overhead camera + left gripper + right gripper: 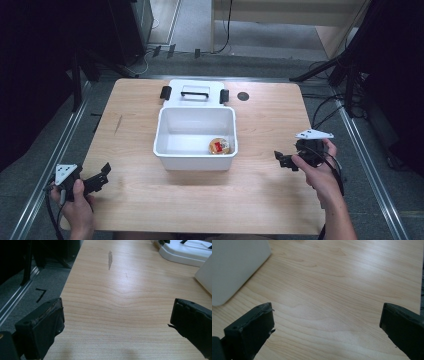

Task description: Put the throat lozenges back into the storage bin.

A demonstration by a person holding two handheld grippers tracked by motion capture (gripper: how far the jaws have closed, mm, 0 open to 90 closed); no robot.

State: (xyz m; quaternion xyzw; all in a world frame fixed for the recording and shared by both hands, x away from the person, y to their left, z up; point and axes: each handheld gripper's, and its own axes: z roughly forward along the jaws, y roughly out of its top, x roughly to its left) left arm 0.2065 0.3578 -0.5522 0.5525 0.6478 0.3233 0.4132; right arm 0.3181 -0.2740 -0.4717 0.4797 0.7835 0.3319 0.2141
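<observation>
A round snack pack (219, 145) lies in the near right corner of a white bin (165, 135) at mid-counter (260, 185), flanked well apart by the left gripper (102, 175) and right gripper (280, 159), jaws spread wide and empty.

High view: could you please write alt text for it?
An open white bin sits mid-table holding one round packaged snack, its lid lying behind it. The left gripper and right gripper, both open, flank it.
</observation>
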